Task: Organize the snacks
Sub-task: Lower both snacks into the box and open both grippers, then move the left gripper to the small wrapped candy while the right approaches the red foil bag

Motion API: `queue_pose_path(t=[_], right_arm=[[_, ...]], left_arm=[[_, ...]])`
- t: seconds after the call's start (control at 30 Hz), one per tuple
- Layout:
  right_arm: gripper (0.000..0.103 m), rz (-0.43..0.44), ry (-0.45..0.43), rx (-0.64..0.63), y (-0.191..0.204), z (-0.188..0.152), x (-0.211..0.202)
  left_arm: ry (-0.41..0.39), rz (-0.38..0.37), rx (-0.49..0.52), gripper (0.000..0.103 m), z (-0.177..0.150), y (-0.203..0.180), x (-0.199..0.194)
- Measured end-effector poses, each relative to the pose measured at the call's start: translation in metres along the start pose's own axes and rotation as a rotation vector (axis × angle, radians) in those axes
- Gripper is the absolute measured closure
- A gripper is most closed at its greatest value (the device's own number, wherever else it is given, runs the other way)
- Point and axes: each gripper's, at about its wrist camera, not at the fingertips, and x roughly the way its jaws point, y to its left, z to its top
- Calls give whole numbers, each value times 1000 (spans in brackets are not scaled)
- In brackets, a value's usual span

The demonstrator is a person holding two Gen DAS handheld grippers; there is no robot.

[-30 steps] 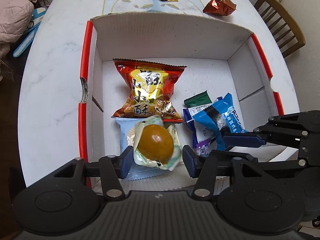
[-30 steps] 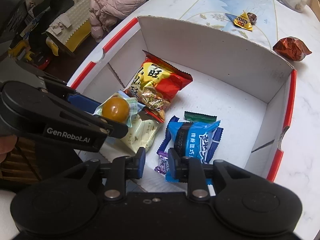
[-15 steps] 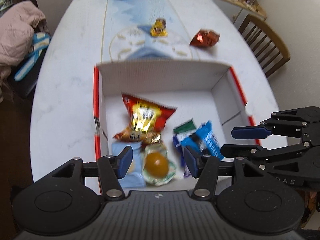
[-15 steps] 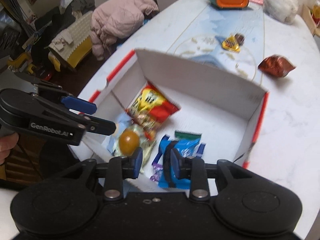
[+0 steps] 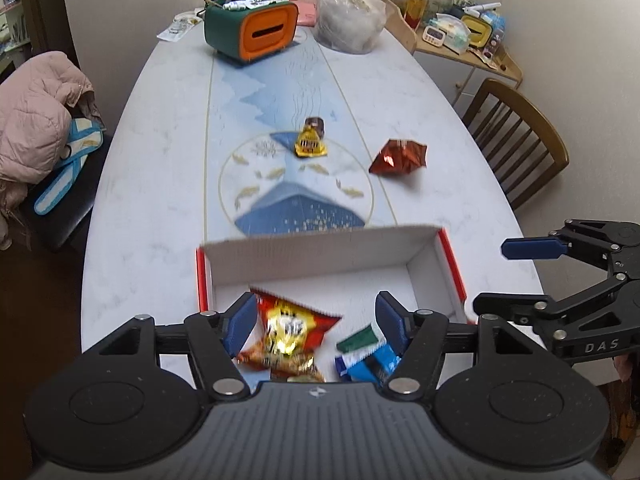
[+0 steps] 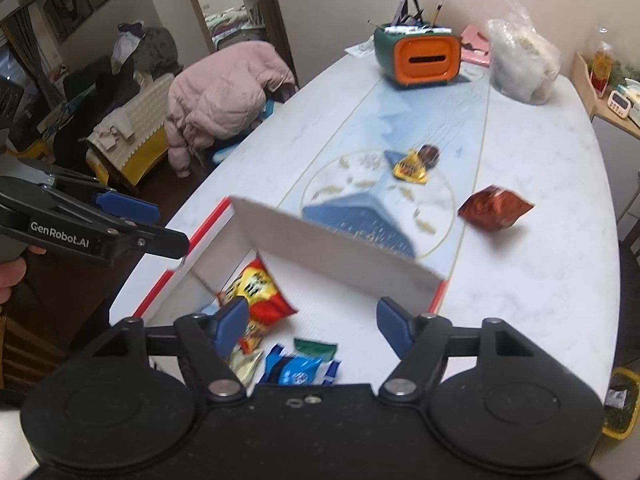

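A white cardboard box (image 5: 320, 252) with red edges sits at the near end of the table and also shows in the right wrist view (image 6: 340, 252). It holds a red and yellow snack bag (image 5: 288, 332), a green packet (image 5: 356, 340) and blue packets (image 5: 372, 366). My left gripper (image 5: 316, 324) is open and empty above the box's near side. My right gripper (image 6: 312, 320) is open and empty above the box. A yellow candy packet (image 5: 310, 144) and a red foil bag (image 5: 400, 158) lie on the table beyond the box.
A green and orange holder (image 5: 252, 32) and a clear plastic bag (image 5: 348, 20) stand at the table's far end. A wooden chair (image 5: 516, 136) is at the right. A pink jacket (image 5: 32, 120) lies on a seat at the left.
Both grippers have pulled back and up from the box, so the far table now shows. The right gripper has opened wide. The egg-shaped snack is out of view.
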Motion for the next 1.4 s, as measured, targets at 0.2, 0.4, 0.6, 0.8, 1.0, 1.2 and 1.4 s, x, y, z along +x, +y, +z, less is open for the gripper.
queue_pose_path(t=[0.2,0.4,0.6,0.8,1.0,1.2,1.4], right_arm=[[10,0,-6,-8,-23,20,-2],[7,26,6,-14,-49,39,9],[7,41,38,28,-82,60,35],[7,60,94,65,-108,69,69],[8,86,151,102,-128,70,99],[11,113,205,116,-143,67,122],[16,130,247,120,-156,66,140]], left_arm=[[8,7,-22,35,29,0,9],[28,-13,-48,35,60,0,27],[95,-13,-54,34,90,-8,61],[188,-5,-94,34,110,-11,109],[287,7,-135,34,116,-4,159],[371,7,-199,34,114,6,203],[448,-35,-242,35,110,5,242]])
